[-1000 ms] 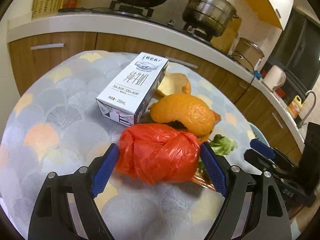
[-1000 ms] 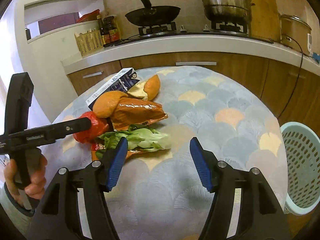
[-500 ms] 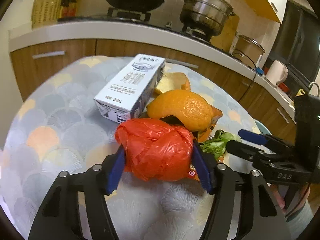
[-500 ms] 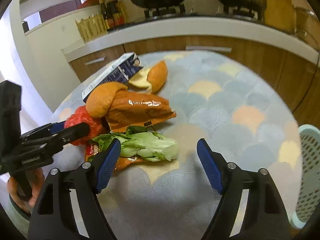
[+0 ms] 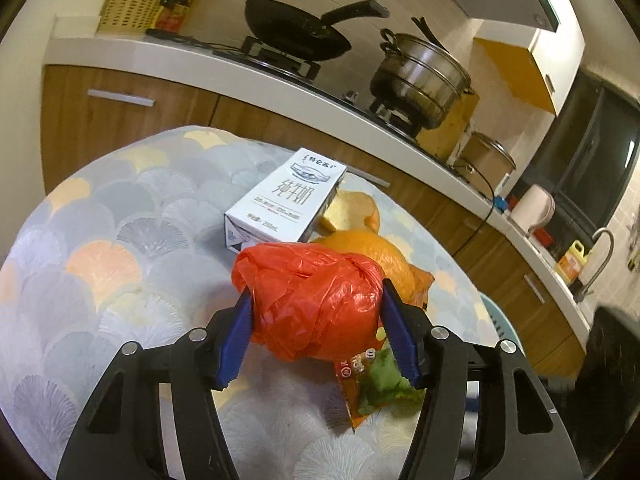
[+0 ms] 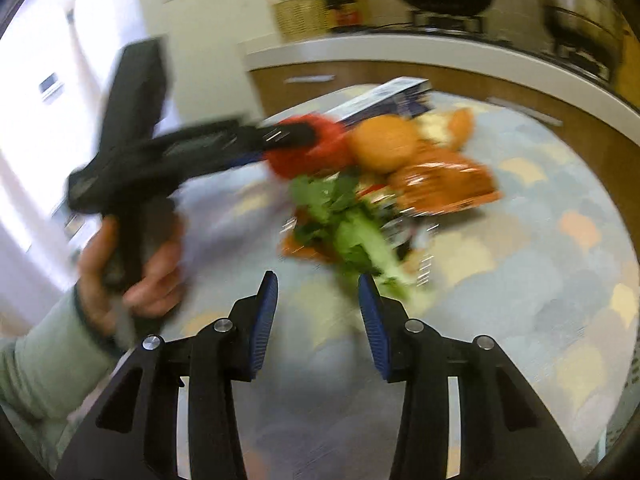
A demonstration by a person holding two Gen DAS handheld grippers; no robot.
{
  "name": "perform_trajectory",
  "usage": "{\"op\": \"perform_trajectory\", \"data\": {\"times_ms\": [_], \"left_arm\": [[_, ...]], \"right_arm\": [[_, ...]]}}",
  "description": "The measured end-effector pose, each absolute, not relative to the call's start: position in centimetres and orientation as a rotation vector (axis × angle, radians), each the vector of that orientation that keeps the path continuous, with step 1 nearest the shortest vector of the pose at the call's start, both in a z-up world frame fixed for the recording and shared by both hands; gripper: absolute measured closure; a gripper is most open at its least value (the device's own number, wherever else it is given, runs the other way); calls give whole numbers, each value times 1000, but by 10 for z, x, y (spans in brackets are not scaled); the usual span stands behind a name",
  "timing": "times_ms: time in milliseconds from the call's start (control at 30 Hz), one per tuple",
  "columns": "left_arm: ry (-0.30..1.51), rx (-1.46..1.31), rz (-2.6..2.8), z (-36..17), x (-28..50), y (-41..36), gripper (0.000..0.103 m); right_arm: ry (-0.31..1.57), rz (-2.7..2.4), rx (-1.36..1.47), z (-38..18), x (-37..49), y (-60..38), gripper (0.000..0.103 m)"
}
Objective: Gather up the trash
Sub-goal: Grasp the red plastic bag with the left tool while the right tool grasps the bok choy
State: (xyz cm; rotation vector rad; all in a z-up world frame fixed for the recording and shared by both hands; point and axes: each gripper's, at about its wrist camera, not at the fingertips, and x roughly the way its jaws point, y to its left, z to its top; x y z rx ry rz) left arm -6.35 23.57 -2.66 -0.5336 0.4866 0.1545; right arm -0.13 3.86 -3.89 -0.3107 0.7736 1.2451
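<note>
A crumpled red plastic bag (image 5: 304, 280) sits between the blue pads of my left gripper (image 5: 316, 290), which is shut on it above the table. Behind it lie a white milk carton (image 5: 288, 204), orange peel (image 5: 384, 256) and a second peel piece (image 5: 352, 212). In the blurred right wrist view my right gripper (image 6: 317, 278) hovers just short of a green lettuce leaf (image 6: 344, 224) lying on an orange snack wrapper (image 6: 444, 180). Its jaws are closing with only tablecloth between them. The leaf's stem end is beside the right fingertip (image 6: 366, 292).
The round table carries a scallop-patterned cloth (image 5: 120, 240). A person's hand (image 6: 132, 264) holds the left gripper's handle at the left. A pale teal basket (image 5: 496, 320) stands beyond the table's right edge. A kitchen counter with a pan (image 5: 296, 28) and a pot (image 5: 420, 76) runs behind.
My left gripper has closed on the red bag and tilted with it. My right gripper has swung left toward the lettuce and its jaws have narrowed.
</note>
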Motion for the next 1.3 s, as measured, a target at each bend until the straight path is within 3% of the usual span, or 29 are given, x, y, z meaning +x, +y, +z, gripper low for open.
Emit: {"op": "perform_trajectory", "data": {"times_ms": [233,333,567,600,667,800,1300], "left_arm": [[482,-514,161,-25,-63,233,45],[483,-521,155,-26,-62,235,45],[492,-500,162,-26,-61,233,45],[493,-499,161,-26,-61,233,45],[493,-502,160,-26,-61,233,45],[535,-520,128,-26,-59,234,45],[460,-412,-84,37,-59,152,45]], "right_arm": [[698,1111,-302,-29,-1,40,63],[679,1042,-311,-31,13,47,46],[762,974,-366,-56,32,67,45],[751,969,-381,-56,30,69,46],[718,978,-380,-54,24,66,66],[643,927,-381,-47,12,53,80],[625,825,-80,-1,30,-46,81]]}}
